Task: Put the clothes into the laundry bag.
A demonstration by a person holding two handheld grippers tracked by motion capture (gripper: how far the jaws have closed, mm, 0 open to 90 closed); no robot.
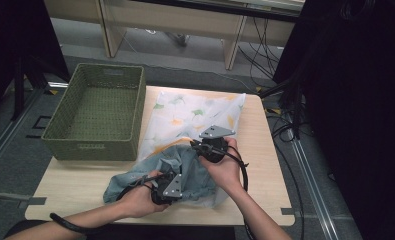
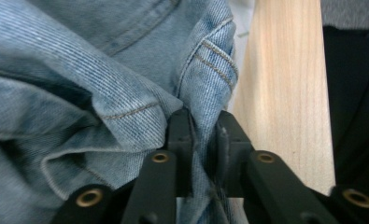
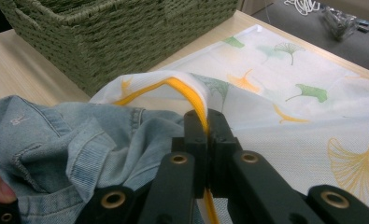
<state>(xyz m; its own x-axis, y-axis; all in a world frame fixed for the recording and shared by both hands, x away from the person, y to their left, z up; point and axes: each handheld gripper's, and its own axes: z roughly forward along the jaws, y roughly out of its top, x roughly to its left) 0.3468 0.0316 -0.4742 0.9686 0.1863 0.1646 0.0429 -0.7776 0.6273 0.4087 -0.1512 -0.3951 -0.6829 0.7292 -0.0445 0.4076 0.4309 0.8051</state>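
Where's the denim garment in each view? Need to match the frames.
High view: denim garment at the table's near edge, lower centre, between both hands, partly on the white leaf-print bag.
Left gripper view: fills the left and centre, a fold pinched in the left tool.
Right gripper view: lower left, beside the bag's yellow-edged opening.
Shared landmark: the light wooden table.

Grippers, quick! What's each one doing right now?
Left gripper: shut on the jeans.
Right gripper: shut on the yellow edge of the laundry bag.
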